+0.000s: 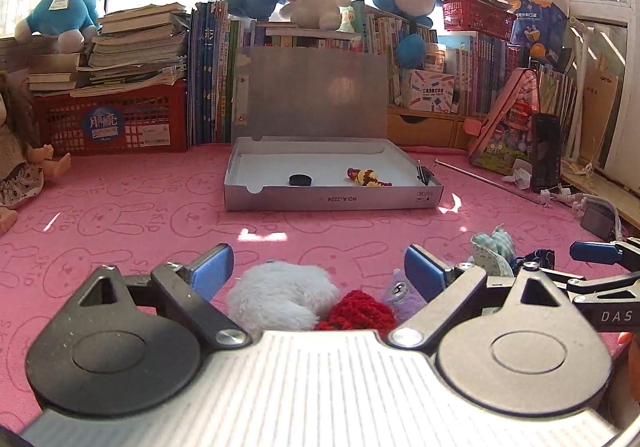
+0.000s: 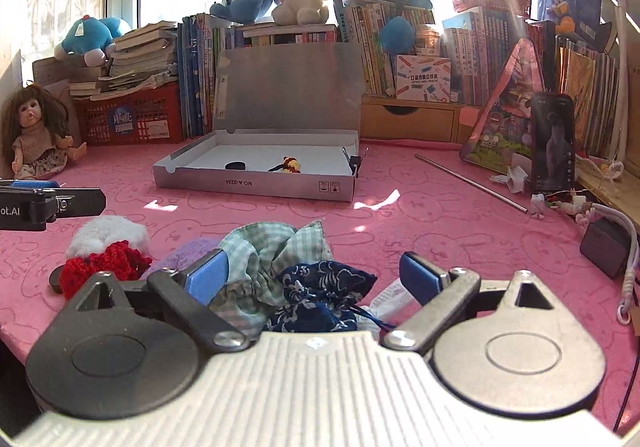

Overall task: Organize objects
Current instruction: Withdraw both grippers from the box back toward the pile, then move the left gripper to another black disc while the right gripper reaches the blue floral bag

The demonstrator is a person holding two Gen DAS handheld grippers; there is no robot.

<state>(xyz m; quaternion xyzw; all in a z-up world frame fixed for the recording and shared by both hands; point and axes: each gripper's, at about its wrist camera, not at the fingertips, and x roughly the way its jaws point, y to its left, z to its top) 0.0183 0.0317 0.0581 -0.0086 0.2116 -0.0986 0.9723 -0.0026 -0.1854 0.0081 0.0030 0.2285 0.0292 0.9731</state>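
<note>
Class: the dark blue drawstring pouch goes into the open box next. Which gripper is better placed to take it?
Right. The right gripper stands open around the dark blue pouch; the left gripper faces the white fluffy item.

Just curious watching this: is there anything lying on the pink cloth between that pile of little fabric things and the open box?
Nothing visible: the pink cloth between the fabric pile and the open box lies bare.

Two handheld grippers are hovering low and side by side, both angling slightly downward: the left gripper (image 1: 318, 267) is gaping wide, and the right gripper (image 2: 314, 273) is likewise standing open, gripping nothing.
</note>
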